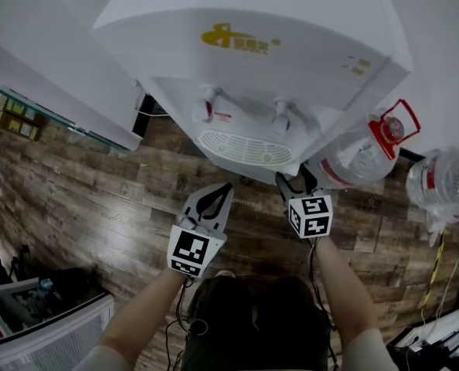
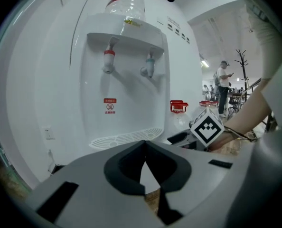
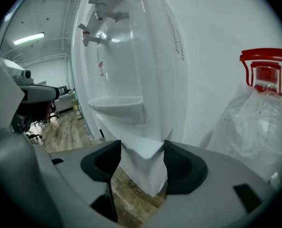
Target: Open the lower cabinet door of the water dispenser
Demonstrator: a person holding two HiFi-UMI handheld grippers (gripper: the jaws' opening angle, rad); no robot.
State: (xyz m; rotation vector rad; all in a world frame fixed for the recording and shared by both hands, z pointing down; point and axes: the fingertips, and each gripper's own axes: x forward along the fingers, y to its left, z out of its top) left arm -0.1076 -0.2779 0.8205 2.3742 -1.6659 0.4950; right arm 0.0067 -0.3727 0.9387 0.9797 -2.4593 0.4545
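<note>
Your right claw (image 1: 294, 181) does the work here. Its jaws stand apart on either side of a white corner edge, which I take to be the free edge of the lower cabinet door (image 3: 141, 175), and the pads appear to press it from both sides. Before you pull, make sure both pads sit squarely on the panel and not only on its tip. The corner is thin and smooth, so a shallow hold will likely slip off. Draw the edge toward you in an arc around the hinge side, not straight back. Go slowly, because a light dispenser may slide or tip on the wooden floor (image 1: 98, 184) if you jerk it.

Your left claw (image 1: 224, 190) has its jaws together with nothing between them, and it hovers in front of the drip tray (image 1: 245, 147). You could use it to steady the body if the cabinet starts to move. Mind the empty water bottle (image 1: 361, 153) with the red handle just beside the dispenser on your right, since the swinging door or your elbow could knock it.

There is no tabletop. The water dispenser (image 1: 253, 45) stands on the floor against a white wall, directly ahead of you. It is plain glossy white with a yellow logo on top, a red tap (image 2: 108, 61) and a blue tap (image 2: 149, 66) above the slotted tray. The door sits below that tray, mostly hidden from the head view, and no handle shows.
</note>
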